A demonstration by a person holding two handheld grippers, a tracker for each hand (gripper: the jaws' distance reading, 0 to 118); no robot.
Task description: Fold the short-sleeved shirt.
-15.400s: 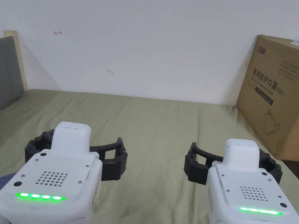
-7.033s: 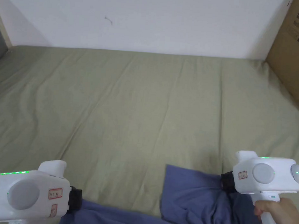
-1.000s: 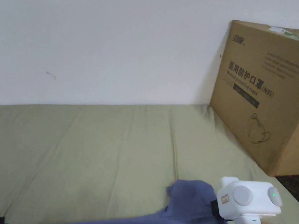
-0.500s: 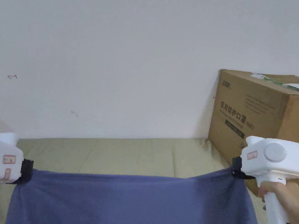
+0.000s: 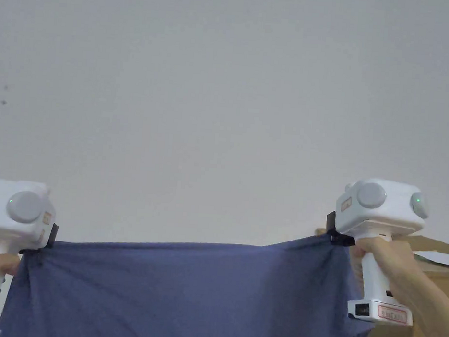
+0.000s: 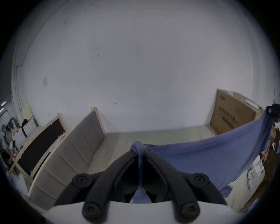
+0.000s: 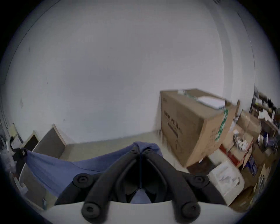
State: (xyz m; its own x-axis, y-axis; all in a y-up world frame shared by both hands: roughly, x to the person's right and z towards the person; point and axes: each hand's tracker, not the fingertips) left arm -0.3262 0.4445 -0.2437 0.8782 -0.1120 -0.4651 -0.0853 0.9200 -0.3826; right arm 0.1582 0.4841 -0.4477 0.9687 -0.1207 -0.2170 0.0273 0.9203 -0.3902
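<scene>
One blue shirt (image 5: 186, 294), soft matte knit, held aloft as a taut, faintly creased sheet above the olive bed (image 6: 159, 136). Left gripper (image 6: 140, 153) and right gripper (image 7: 140, 150), two white bodies with black jaws, each clamped on an upper corner. One brown cardboard box (image 7: 192, 125), rectangular.

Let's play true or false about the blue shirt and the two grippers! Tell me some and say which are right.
1. The shirt is held up in the air. True.
2. The left gripper is open. False: its jaws are shut on the shirt.
3. The right gripper pinches the shirt. True.
4. The shirt is folded small. False: it is stretched wide between the grippers.
5. The box is white. False: it is brown cardboard.
</scene>
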